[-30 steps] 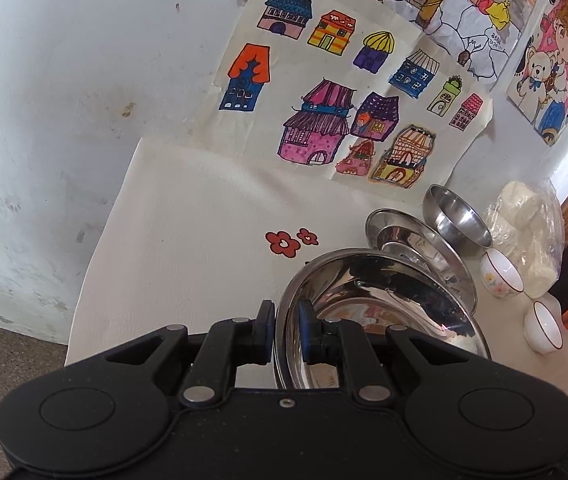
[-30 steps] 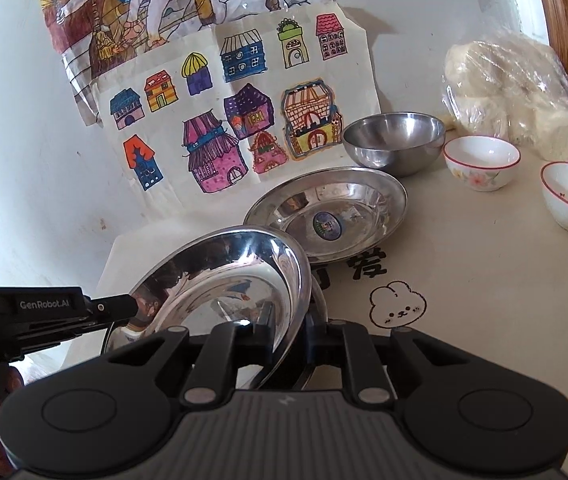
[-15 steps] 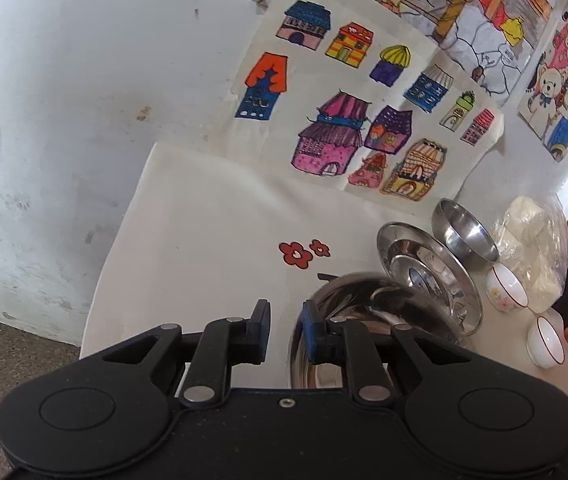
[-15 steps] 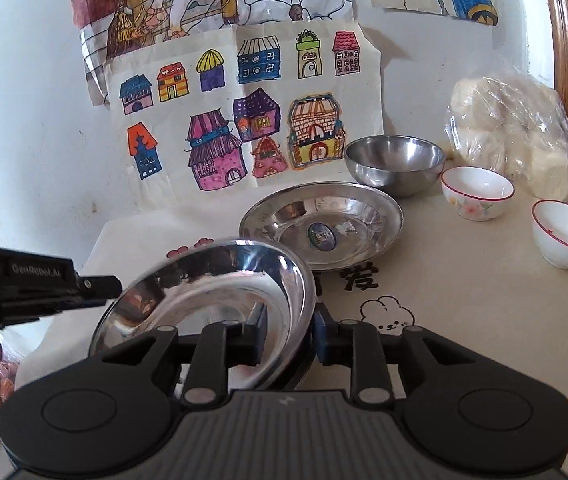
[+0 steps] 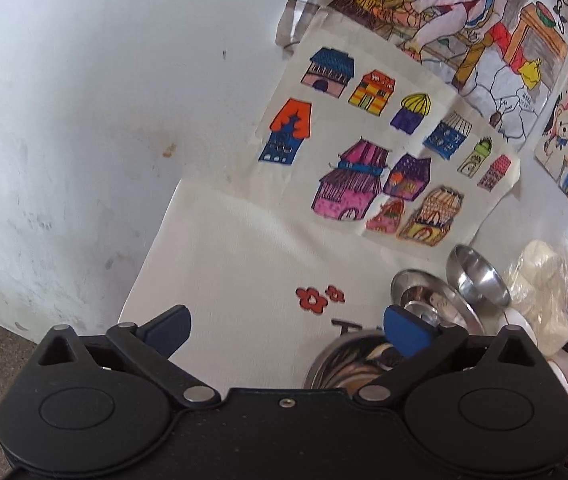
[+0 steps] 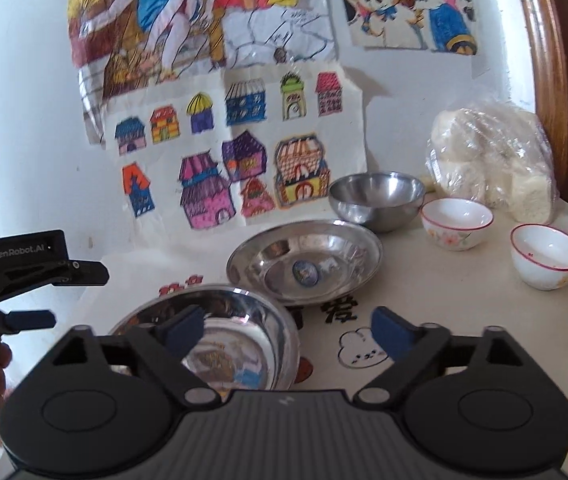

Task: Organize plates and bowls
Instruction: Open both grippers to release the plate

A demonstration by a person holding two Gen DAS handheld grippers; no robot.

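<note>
The counter (image 6: pixel 464 300) now carries the near plate (image 6: pixel 244 344) on its own: a second ago both grippers pinched its rim and held it tilted above the cloth, and now it lies flat, just in front of the far plate (image 6: pixel 304 264) and not stacked on it. The steel bowl (image 6: pixel 376 196) sits behind, two white bowls (image 6: pixel 456 224) to its right. The right gripper (image 6: pixel 288 330) is opening, jaws wide, its left finger over the plate without pressing. The left gripper (image 5: pixel 286 330) is opening too, nothing between its jaws. The plate looks placed; nesting the bowls probably comes next.
</note>
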